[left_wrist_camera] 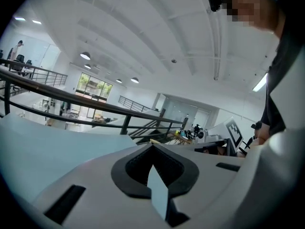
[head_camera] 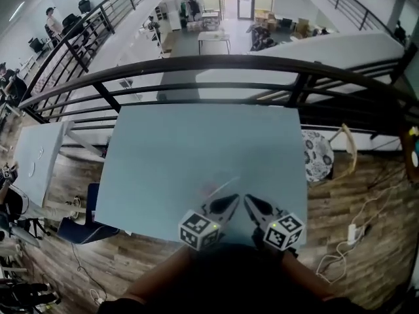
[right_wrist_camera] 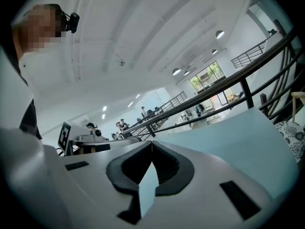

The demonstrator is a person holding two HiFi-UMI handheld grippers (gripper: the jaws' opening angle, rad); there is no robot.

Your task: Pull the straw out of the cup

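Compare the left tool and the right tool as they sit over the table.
The left tool angles up and rightward in the head view; the right tool angles up and leftward, so their tips nearly meet. The left tool lies closer than the right tool to what looks like the straw. Shared: both have jaws together on nothing, near the table's front edge.

The table (head_camera: 196,149) top is smooth and matt, a pale blue-grey. The railing (head_camera: 216,63) is dark metal with a faint sheen. The floor (head_camera: 353,208) is grained wood plank. The left gripper (left_wrist_camera: 152,144) and right gripper (right_wrist_camera: 151,143) have smooth, matt white plastic shells. Their pads (left_wrist_camera: 137,163) are black, ribbed and rubber-like. The seat (head_camera: 318,156) looks like patterned cloth on a wood frame.
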